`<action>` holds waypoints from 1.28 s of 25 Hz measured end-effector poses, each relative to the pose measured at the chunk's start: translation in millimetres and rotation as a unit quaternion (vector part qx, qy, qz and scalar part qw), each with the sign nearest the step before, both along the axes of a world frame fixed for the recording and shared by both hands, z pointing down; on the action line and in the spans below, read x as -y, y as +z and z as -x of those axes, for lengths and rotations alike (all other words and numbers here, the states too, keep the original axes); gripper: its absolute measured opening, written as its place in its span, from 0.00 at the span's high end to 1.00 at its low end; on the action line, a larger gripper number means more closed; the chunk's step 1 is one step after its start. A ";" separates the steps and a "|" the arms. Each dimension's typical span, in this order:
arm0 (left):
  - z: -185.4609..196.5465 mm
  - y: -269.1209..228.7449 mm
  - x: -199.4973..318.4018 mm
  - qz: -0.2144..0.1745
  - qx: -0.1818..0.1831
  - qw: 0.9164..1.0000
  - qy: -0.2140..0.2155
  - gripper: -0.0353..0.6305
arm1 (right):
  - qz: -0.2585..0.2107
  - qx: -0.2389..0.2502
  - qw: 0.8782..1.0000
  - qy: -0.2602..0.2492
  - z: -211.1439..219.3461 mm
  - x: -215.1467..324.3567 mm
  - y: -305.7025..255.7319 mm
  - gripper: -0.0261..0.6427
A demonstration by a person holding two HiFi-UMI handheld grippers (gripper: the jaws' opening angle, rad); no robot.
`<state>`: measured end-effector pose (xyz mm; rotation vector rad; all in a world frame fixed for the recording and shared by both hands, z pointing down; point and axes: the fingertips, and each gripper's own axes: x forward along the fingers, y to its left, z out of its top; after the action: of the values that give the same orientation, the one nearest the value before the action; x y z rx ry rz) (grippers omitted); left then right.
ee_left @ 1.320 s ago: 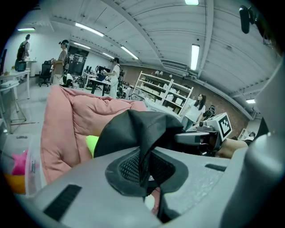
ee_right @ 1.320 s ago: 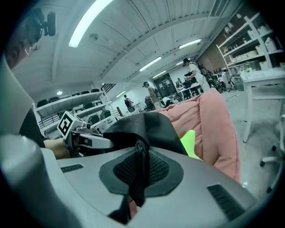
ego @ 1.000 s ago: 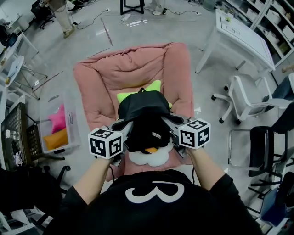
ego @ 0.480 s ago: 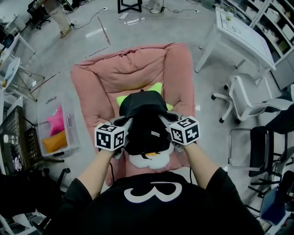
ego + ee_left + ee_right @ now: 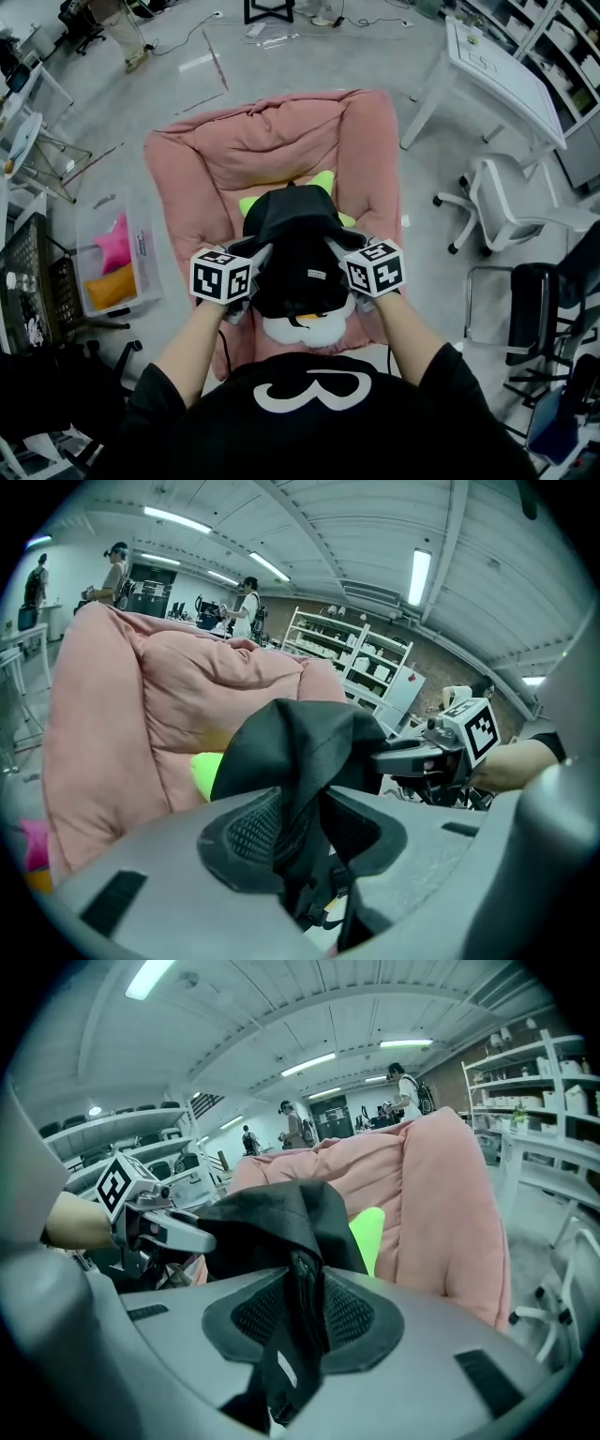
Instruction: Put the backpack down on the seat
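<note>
A black backpack (image 5: 295,244) with a white and orange lower end rests on the pink padded seat (image 5: 272,141), over a lime-green piece (image 5: 317,178). My left gripper (image 5: 255,255) is at its left side and my right gripper (image 5: 339,249) at its right. In the left gripper view a fold of black fabric (image 5: 300,752) stands between the pads of my left gripper (image 5: 305,817), with a gap beside it. My right gripper (image 5: 305,1312) has a black strap (image 5: 305,1288) lying loosely between its pads. Both pairs of jaws have just been opening.
A clear bin (image 5: 112,262) with pink and orange things stands left of the seat. A white table (image 5: 497,66), a white chair (image 5: 506,202) and a black chair (image 5: 534,300) stand to the right. People stand far behind the seat.
Both grippers have sunk with the backpack and drawn slightly closer together. The backpack now lies lower on the seat cushion.
</note>
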<state>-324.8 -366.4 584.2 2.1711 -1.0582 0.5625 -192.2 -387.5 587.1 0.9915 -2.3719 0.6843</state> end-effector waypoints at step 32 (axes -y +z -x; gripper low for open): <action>-100.1 -215.3 -164.0 -0.146 -0.152 0.978 -0.002 0.94 | -0.102 0.223 0.966 -0.075 -51.4 -169.5 -212.9 0.95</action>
<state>-224.7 -202.4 368.9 2.4087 -1.0235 0.0657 -140.8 -218.0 374.2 0.7864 -2.9272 0.6704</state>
